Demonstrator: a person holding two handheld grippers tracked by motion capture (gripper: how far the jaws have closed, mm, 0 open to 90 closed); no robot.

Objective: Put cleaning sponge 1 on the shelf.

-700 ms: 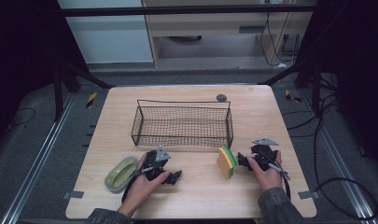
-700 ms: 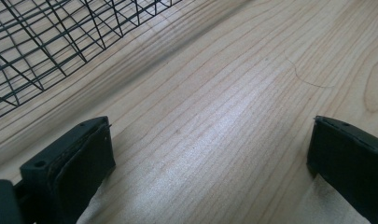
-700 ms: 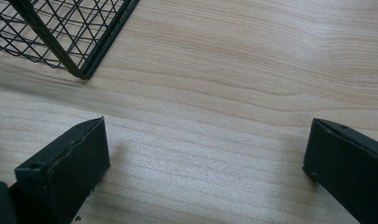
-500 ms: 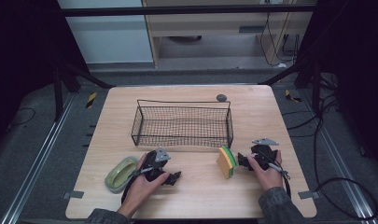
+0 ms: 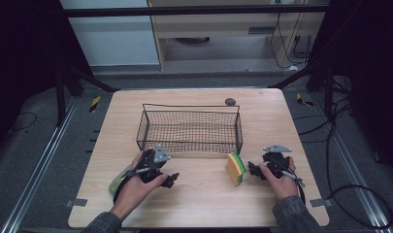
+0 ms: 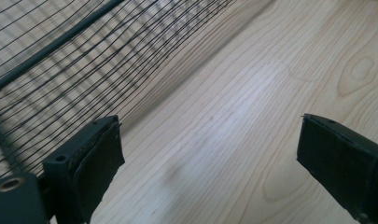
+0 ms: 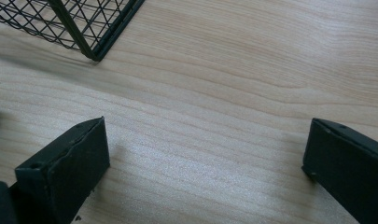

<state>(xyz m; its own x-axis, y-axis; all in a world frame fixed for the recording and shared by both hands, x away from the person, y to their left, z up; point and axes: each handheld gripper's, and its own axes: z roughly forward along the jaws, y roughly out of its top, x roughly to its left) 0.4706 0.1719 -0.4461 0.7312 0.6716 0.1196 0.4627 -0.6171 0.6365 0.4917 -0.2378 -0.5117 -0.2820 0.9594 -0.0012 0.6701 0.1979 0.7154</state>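
Note:
A black wire basket stands in the middle of the table. A yellow sponge with a green scouring side stands on edge just in front of the basket's right end. My right gripper rests on the table right of the sponge, jaws pointing at it, close but apart. In the right gripper view, my right gripper is open over bare wood, with the basket's corner ahead. My left gripper lies in front of the basket's left end. In the left gripper view, my left gripper is open and empty beside the mesh.
A pale green oval object lies partly under the left hand near the table's left front. A small dark round thing sits behind the basket near the far edge. Bare wood stretches between the two hands.

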